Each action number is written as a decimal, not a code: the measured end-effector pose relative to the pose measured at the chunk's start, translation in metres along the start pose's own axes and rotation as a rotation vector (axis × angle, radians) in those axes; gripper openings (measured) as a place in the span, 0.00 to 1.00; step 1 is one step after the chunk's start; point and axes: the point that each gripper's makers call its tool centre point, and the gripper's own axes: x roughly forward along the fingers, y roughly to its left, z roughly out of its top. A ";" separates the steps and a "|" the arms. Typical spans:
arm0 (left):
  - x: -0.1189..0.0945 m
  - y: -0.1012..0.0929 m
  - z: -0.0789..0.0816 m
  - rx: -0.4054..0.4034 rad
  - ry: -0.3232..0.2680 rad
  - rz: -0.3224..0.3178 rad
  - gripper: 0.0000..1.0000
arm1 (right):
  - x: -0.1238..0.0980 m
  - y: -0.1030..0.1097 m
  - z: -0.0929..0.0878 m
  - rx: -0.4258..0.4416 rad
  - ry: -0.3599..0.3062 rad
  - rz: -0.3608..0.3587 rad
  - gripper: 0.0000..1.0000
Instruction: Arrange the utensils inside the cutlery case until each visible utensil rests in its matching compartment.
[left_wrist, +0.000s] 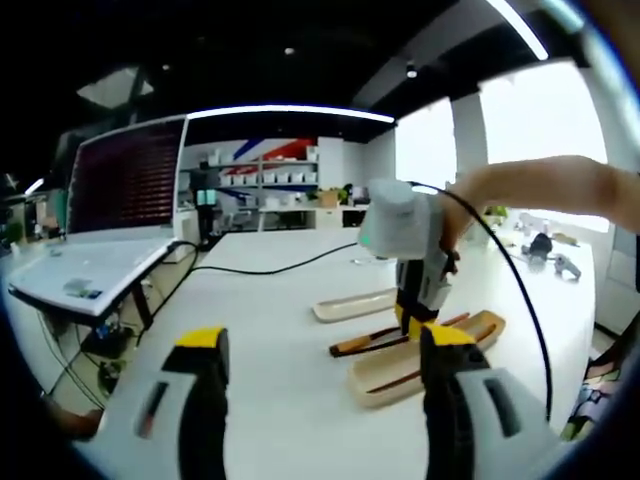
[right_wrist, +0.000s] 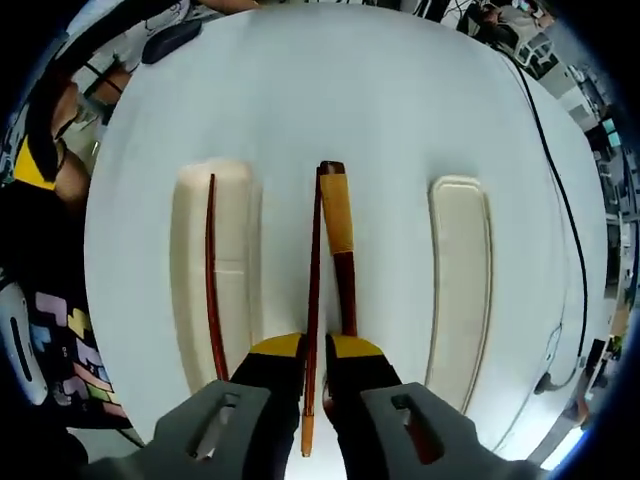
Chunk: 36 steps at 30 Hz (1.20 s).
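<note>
In the right gripper view a cream cutlery case tray (right_wrist: 240, 250) lies on the white table with one dark red chopstick (right_wrist: 211, 270) inside. Right of it, on the table, lie a second chopstick (right_wrist: 314, 260) and a brown utensil with an orange handle (right_wrist: 338, 215). My right gripper (right_wrist: 316, 350) is shut on that second chopstick, which runs between its yellow tips. A second cream tray or lid (right_wrist: 460, 280) lies further right. In the left gripper view my left gripper (left_wrist: 325, 345) stands open above the table, well short of the case (left_wrist: 420, 365), and the right gripper (left_wrist: 415, 270) hangs over the utensils (left_wrist: 365, 342).
A black cable (left_wrist: 270, 268) crosses the table toward a screen and laptop (left_wrist: 125, 180) at the left. Small objects (left_wrist: 555, 255) lie at the far right of the table. The person's patterned clothing (right_wrist: 60, 320) is by the table edge. The cable (right_wrist: 570, 220) runs past the lid.
</note>
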 end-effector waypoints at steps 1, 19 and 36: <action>0.000 0.000 -0.001 0.000 0.002 0.001 0.83 | 0.000 0.000 0.000 0.007 0.010 -0.007 0.07; -0.002 0.002 0.000 -0.005 0.000 -0.003 0.83 | -0.003 -0.003 0.000 0.032 0.101 -0.037 0.02; -0.002 -0.002 0.002 0.000 -0.014 -0.012 0.84 | -0.002 0.006 -0.003 0.038 0.111 -0.034 0.01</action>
